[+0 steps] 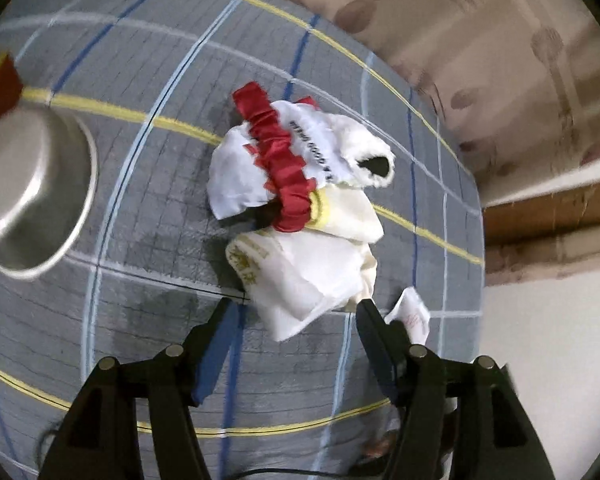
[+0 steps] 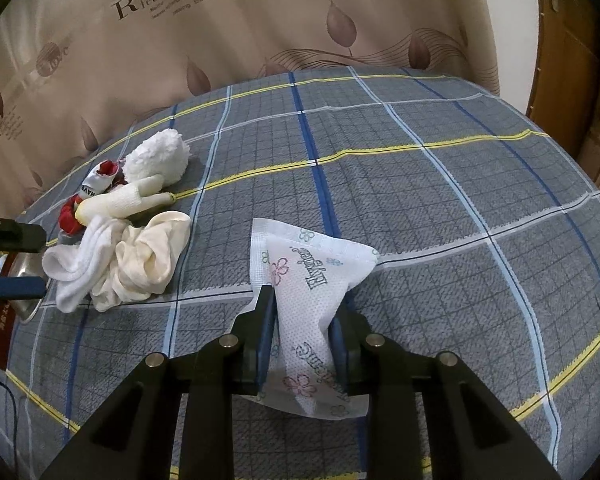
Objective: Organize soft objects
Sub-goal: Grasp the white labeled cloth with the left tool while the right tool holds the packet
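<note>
The right tongs [image 2: 302, 312] are clamping a white embossed tissue packet [image 2: 312, 280], its lower half pinched between the two blue-padded fingers [image 2: 266, 332] and its upper half lying on the plaid cloth [image 2: 420, 208] that is covering the bench. The packet is showing the printed word "Hygiene" twice, with pink and pale blue flower outlines around it. The left tongs [image 1: 296, 308] are standing wide and gripping nothing, with the near edge of a cream folded cloth [image 1: 300, 276] lying between the finger tips. That cloth is forming the near end of a loose pile: a red scrunchie [image 1: 278, 160] is lying across a white printed cloth [image 1: 240, 176], and a fluffy white sock [image 1: 364, 148] is resting at the far side. Dark lettering is running along the white cloth, but it is too distorted to read. A steel bowl [image 1: 32, 192] is sitting to the left of the pile, well apart from it. Behind the bench, a beige curtain [image 2: 260, 20] is carrying leaf motifs and brown script beginning "Rom"; the rest is blurred. Judging from this layout, the task is appearing to be at an early or middle stage: the pile is remaining unsorted, nothing is visibly lying in the bowl, and one packet is in hand.
</note>
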Demonstrator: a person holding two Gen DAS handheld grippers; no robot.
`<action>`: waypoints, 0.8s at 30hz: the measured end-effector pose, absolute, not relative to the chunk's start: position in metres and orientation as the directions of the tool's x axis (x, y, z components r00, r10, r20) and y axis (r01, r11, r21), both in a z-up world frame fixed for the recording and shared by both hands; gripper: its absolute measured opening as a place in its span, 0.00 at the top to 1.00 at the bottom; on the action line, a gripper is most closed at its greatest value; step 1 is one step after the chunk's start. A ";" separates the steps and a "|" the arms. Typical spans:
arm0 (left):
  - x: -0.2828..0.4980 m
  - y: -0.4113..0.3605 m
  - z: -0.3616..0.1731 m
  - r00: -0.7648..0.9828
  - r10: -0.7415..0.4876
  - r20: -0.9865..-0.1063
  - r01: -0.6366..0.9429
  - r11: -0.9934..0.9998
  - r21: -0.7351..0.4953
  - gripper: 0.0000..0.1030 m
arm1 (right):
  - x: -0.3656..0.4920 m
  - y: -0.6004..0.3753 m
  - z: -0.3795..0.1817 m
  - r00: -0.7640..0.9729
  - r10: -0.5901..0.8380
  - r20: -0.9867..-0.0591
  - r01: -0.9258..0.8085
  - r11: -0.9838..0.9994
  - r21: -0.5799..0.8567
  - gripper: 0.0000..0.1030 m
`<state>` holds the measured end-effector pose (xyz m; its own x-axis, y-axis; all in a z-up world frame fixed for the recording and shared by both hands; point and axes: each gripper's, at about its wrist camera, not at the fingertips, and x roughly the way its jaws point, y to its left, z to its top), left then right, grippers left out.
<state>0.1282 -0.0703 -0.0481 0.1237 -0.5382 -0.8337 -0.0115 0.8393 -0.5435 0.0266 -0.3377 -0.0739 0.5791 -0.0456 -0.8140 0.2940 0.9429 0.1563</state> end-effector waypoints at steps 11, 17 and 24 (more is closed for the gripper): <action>0.139 -0.066 -0.069 0.140 -0.556 -0.819 -0.106 0.814 -0.571 0.39 | 0.027 -0.335 -0.074 0.579 -0.049 -0.814 0.292 0.944 0.151 0.75; 0.143 -0.078 -0.070 0.135 -0.533 -0.835 -0.033 0.840 -0.541 0.68 | 0.027 -0.335 -0.075 0.579 -0.048 -0.814 0.292 0.944 0.152 0.75; 0.136 -0.084 -0.065 0.154 -0.490 -0.858 0.064 0.871 -0.487 0.84 | 0.027 -0.334 -0.075 0.579 -0.048 -0.814 0.291 0.945 0.152 0.75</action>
<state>0.1364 -0.0837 -0.0648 0.1543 -0.4903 -0.8578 0.0636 0.8713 -0.4866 0.0273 -0.3340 -0.0746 0.5792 -0.0480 -0.8138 0.2912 0.9446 0.1515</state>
